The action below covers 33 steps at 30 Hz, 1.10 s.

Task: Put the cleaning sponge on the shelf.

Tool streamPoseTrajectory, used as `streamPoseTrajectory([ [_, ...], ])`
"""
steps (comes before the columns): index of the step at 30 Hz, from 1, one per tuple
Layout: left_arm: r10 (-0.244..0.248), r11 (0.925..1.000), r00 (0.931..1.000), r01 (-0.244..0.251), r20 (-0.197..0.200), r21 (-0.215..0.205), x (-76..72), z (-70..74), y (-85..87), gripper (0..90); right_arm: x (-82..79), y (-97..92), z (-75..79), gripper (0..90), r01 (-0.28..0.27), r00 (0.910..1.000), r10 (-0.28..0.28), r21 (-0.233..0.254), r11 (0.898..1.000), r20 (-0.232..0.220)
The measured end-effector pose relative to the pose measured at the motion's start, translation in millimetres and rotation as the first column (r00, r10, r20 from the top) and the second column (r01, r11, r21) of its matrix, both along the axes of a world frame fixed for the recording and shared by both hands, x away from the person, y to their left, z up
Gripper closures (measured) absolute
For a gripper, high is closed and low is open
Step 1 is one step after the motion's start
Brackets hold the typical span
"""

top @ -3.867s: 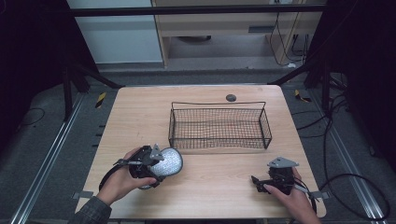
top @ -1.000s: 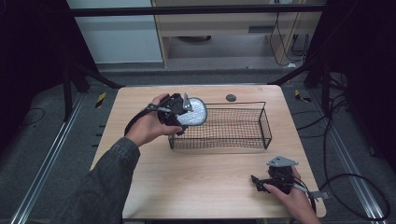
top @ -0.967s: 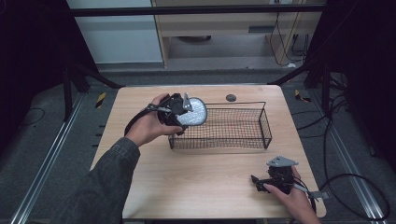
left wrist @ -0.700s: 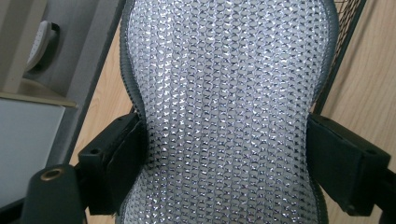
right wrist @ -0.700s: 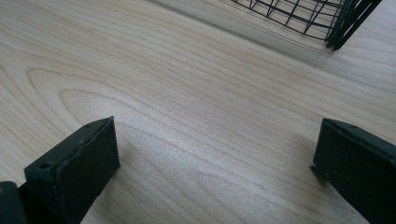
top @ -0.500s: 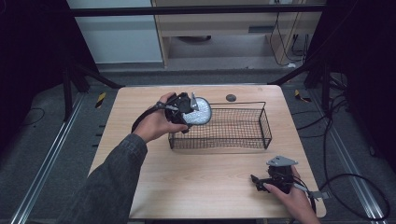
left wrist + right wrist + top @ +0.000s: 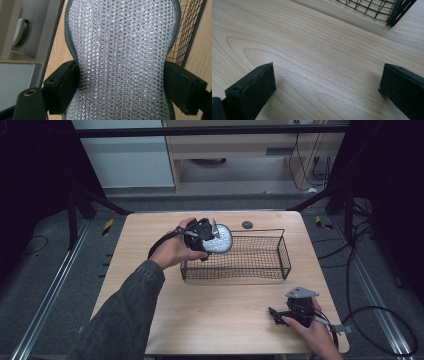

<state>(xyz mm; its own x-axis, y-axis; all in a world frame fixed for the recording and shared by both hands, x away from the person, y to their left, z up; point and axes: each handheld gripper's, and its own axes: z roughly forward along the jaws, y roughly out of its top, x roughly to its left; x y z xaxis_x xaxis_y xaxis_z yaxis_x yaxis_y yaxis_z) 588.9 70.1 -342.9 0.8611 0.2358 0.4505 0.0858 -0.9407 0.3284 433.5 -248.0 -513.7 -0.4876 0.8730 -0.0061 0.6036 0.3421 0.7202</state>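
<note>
- Here we pinch a silver mesh pad (image 7: 120,62) in the left hand-held gripper (image 7: 206,236), above the wire basket's (image 7: 280,251) left end, not yet released.
- Meanwhile our right hand-held gripper (image 7: 280,313) rests spread and empty on the desk (image 7: 220,320).

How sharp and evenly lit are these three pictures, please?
High view: table well lit, surroundings nearly black. Left gripper view: silver mesh pad sharp, glinting with small highlights. Right gripper view: wood grain crisp, wire basket casts a soft shadow.
</note>
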Motion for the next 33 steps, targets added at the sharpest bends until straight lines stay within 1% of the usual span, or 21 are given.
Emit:
streamPoseTrajectory([
  [4, -0.023, 0.9997, 0.9997, 0.023, 0.005, 0.005, 0.5, -4.1, -4.6, 16.0, 0.0, 0.0, 0.0, 0.3, 0.000, 1.0000, 0.000, 0.000, 1.000, 0.000],
  [12, -0.045, 0.9988, 0.9990, 0.045, 0.003, 0.020, 4.4, -11.8, -10.1, 15.8, 0.2, -0.1, 0.0, 0.3, -0.002, 1.0000, 0.002, -0.001, 1.000, 0.000],
  [18, -0.053, 0.9985, 0.9986, 0.053, 0.001, 0.017, 6.0, -14.9, -13.7, 15.6, 0.6, -0.2, 0.0, 0.3, -0.004, 1.0000, 0.004, -0.003, 1.000, 0.003],
  [21, -0.053, 0.9982, 0.9986, 0.053, -0.002, 0.028, 5.9, -16.3, -14.3, 15.5, 0.6, -0.1, 0.1, 0.3, -0.004, 1.0000, 0.004, -0.003, 1.000, 0.002],
  [26, -0.058, 0.9978, 0.9983, 0.058, -0.002, 0.030, 4.4, -17.6, -15.6, 15.5, 0.4, -0.1, 0.0, 0.3, -0.002, 1.0000, 0.002, -0.002, 1.000, 0.002],
  [31, -0.058, 0.9968, 0.9983, 0.058, -0.010, 0.054, 8.6, -24.2, -15.9, 15.6, 0.4, 0.0, 0.0, 0.3, -0.002, 1.0000, 0.002, -0.001, 1.000, 0.002],
  [33, -0.056, 0.9968, 0.9983, 0.057, -0.014, 0.056, 11.5, -26.7, -15.3, 15.6, 0.3, 0.0, 0.0, 0.3, -0.001, 1.0000, 0.001, -0.001, 1.000, 0.000],
])
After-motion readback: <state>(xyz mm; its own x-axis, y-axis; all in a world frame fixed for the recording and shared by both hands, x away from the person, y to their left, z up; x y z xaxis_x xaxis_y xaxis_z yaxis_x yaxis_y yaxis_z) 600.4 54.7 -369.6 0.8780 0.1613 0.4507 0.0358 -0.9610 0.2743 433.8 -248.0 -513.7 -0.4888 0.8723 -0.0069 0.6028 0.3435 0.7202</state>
